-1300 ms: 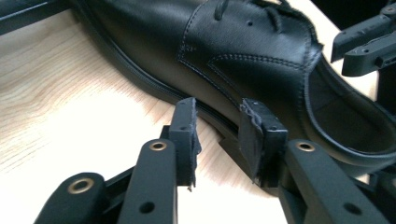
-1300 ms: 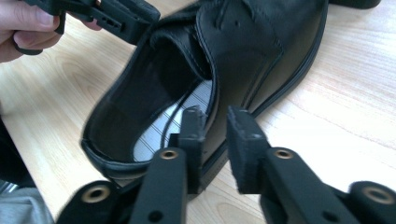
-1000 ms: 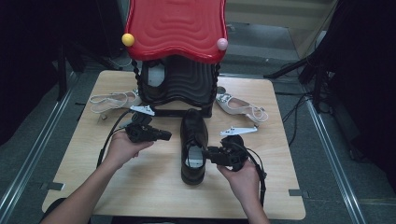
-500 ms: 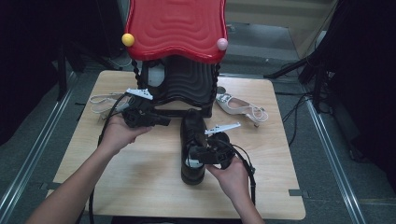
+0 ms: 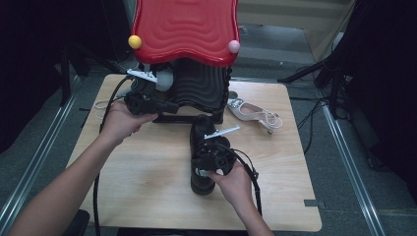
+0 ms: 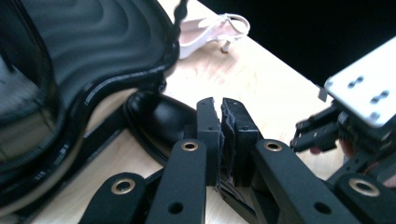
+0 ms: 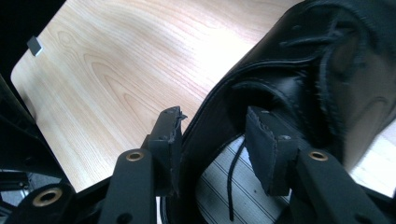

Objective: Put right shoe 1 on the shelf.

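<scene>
A black leather shoe (image 5: 201, 130) lies on the wooden table (image 5: 147, 172), toe toward a rack. My right gripper (image 5: 202, 164) sits at its heel opening. In the right gripper view its jaws (image 7: 212, 123) straddle the shoe's side wall (image 7: 327, 70), one pad outside and one inside over the striped insole. They have just been opening, and the inner pad stands off the leather. My left gripper (image 5: 173, 106) hangs raised by the rack's left side. Its pads are pressed together with nothing between them (image 6: 220, 105), above the shoe's toe (image 6: 159, 116).
The rack has a red wavy top (image 5: 187, 29) with a yellow ball (image 5: 134, 42) and a pink ball (image 5: 234, 46), above a black ribbed shelf (image 5: 199, 88). A white heeled sandal (image 5: 253, 113) lies to its right. Pale straps (image 5: 98, 104) show behind the left hand.
The left gripper rose and moved back toward the rack's left side. The right gripper slid left onto the shoe's opening.
</scene>
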Tool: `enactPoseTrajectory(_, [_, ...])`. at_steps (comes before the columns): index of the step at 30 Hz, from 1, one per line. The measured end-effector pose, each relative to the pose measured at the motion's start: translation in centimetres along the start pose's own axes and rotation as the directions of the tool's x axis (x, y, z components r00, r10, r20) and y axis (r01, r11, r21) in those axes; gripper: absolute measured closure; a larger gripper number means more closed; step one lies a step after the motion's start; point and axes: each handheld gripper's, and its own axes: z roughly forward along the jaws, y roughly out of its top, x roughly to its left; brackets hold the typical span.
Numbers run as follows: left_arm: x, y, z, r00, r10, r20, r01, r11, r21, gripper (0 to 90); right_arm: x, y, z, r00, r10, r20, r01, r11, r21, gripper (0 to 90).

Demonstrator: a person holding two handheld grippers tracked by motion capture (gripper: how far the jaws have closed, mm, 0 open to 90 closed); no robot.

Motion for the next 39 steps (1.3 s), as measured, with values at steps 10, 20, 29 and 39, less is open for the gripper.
enactPoseTrajectory(10, [0.6, 2.7, -1.6, 0.9993, 0.018, -0.033, -0.018, 0.9995, -0.024, 85.9, 0.9, 1.0, 2.8, 1.0, -0.001, 0.002, 0.001, 0.998, 0.068, 56.6])
enactPoseTrajectory(20, [1.2, 5.4, -3.2, 0.9983, 0.021, -0.054, -0.024, 0.998, -0.058, 85.9, 1.0, 1.3, 3.9, 0.9979, 0.005, 0.065, -0.011, 0.995, 0.094, 57.0])
enactPoseTrajectory(29, [0.8, 8.2, -4.6, 0.9947, 0.045, -0.092, -0.053, 0.9949, -0.086, 85.7, 1.3, 1.2, 4.9, 0.9943, -0.001, 0.107, -0.014, 0.991, 0.137, 58.8])
enactPoseTrajectory(39, [1.0, 12.2, -5.3, 0.9878, 0.049, -0.148, -0.064, 0.9926, -0.103, 85.7, 1.1, 1.2, 5.0, 0.9932, 0.023, 0.114, -0.04, 0.988, 0.146, 63.7])
